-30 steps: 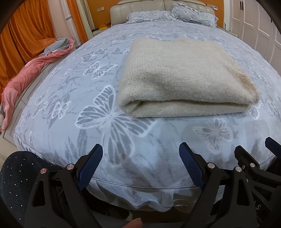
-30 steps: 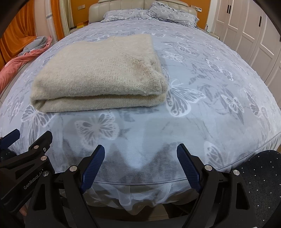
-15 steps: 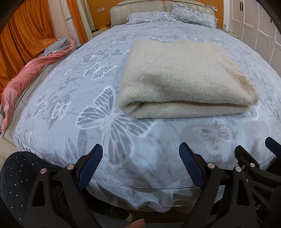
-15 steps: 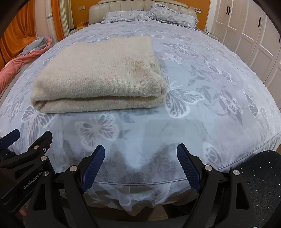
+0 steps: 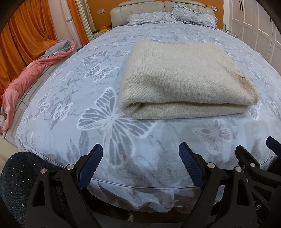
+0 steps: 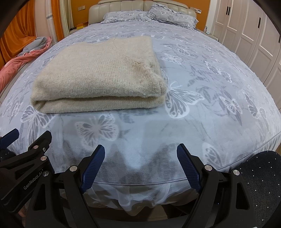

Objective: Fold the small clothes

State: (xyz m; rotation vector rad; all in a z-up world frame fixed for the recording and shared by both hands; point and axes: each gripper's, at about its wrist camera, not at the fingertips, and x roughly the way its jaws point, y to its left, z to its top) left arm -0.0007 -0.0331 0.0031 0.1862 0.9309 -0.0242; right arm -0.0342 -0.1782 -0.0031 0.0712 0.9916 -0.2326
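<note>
Left wrist view: pink blanket [image 5: 26,75] lay at 9 o'clock off the bed edge, orange curtain [image 5: 21,35] behind it at 10. Left gripper [image 5: 140,163] hung at 6 o'clock over the foot of the bed [image 5: 73,91], jaws spread wide, nothing between them, well short of the garment. Cream knit sweater [image 5: 184,77] sat at 1 o'clock on the butterfly cover, folded into a flat rectangle, not touching either gripper. Pillows [image 5: 175,16] at 12.

Right wrist view: same sweater [image 6: 100,73] sat at 11 o'clock, right gripper [image 6: 140,161] at 6, also wide open and empty. Wardrobe doors [image 6: 254,35] at 2 o'clock.

Handling, judged: soft, light, thick fuzzy knit; limp, not fragile, likely high friction on the pads. Layers could slide apart if pinched at one ply only. Best hold probably at the two near corners of the rolled fold edge, all layers pinched together.

Orientation: long axis ran 9-to-3 across the bed; rounded fold edge faced the grippers at 6, what looked like the neckline sat at the far edge toward 12. Fold looked finished.
</note>
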